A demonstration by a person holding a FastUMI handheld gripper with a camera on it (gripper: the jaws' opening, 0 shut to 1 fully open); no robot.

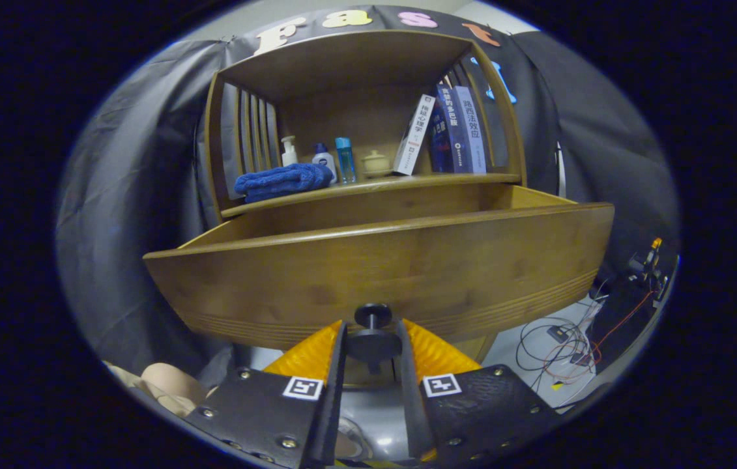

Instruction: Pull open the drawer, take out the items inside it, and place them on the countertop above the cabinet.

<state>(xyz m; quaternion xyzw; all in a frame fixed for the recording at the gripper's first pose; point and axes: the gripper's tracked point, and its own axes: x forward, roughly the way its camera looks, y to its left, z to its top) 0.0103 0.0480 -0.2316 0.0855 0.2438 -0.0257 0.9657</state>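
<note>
Drawer (381,267) pulled out, front spanning mid frame. Gripper (372,335) pinched on round drawer knob (373,317), lower centre. Drawer contents hidden behind front panel, up and beyond fingers; countertop (368,187) higher yet.

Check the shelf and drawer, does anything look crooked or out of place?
Only the white book on the countertop leans against the upright blue books. The drawer is pulled out, with the gripper fingers closed on its knob.
</note>
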